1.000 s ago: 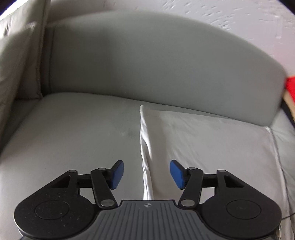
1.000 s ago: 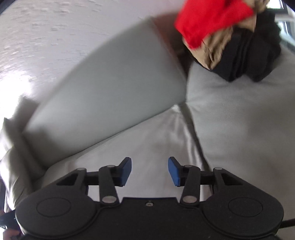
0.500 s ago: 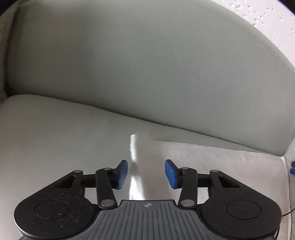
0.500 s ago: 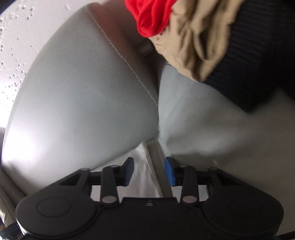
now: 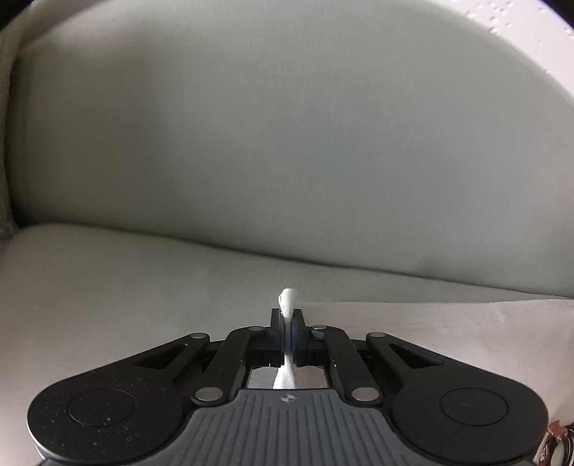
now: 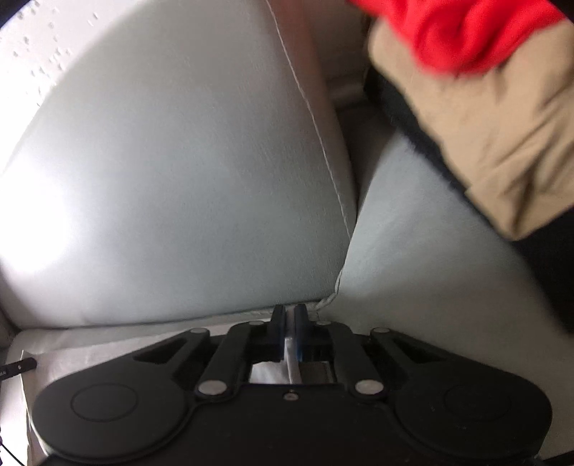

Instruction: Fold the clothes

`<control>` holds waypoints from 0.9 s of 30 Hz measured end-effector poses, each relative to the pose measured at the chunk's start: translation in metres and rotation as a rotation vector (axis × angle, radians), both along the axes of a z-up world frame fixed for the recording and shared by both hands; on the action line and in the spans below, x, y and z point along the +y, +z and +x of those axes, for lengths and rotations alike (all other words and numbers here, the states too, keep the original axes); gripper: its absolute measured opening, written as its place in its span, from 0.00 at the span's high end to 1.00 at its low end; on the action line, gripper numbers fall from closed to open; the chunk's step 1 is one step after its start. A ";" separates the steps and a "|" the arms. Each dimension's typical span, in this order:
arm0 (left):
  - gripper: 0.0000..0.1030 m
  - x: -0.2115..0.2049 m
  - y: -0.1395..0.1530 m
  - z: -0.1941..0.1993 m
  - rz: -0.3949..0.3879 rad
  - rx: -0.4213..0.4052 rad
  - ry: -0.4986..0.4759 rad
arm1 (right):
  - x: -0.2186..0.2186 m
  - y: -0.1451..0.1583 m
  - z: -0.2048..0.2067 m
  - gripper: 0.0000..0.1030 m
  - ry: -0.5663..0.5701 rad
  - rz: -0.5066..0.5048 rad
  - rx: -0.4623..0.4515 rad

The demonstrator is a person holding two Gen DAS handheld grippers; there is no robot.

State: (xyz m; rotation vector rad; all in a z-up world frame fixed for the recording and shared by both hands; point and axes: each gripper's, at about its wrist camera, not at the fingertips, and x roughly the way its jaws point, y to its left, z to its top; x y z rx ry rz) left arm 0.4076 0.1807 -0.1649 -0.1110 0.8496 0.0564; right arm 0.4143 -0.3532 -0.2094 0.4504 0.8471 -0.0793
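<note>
A white garment [image 5: 448, 329] lies flat on the grey sofa seat [image 5: 107, 304]. My left gripper [image 5: 287, 322] is closing, and its blue pads pinch the garment's far left corner; a small white tuft [image 5: 288, 299] sticks out past the tips. In the right wrist view the garment [image 6: 71, 355] shows at the lower left. My right gripper [image 6: 290, 322] is closing too. Its pads clamp a strip of the white fabric at the far right edge, right by the seam where the cushions meet. Both grippers point down at the seat, close to the backrest.
The grey backrest [image 5: 287, 143] rises just beyond both grippers. On the neighbouring seat cushion [image 6: 412, 269] to the right lies a pile of clothes: red [image 6: 466, 32], tan [image 6: 484, 136] and black [image 6: 545, 258] pieces.
Both grippers moved forward and down to the garment's far edge. Their jaws went from wide open to pinched on the white fabric.
</note>
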 end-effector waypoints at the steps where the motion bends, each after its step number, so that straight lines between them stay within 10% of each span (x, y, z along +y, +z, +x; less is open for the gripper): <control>1: 0.97 -0.001 0.006 -0.005 0.002 -0.017 0.001 | 0.003 0.007 -0.007 0.95 -0.005 0.005 -0.021; 7: 0.97 -0.015 0.055 -0.049 0.043 -0.093 -0.023 | 0.021 0.069 -0.066 0.95 -0.041 0.045 -0.144; 19: 0.97 0.014 0.111 -0.223 -0.215 -0.070 0.070 | 0.026 0.159 -0.256 0.95 -0.095 0.161 -0.122; 27: 0.97 -0.027 0.066 -0.343 0.009 0.042 0.093 | 0.046 0.129 -0.341 0.96 -0.112 0.142 0.015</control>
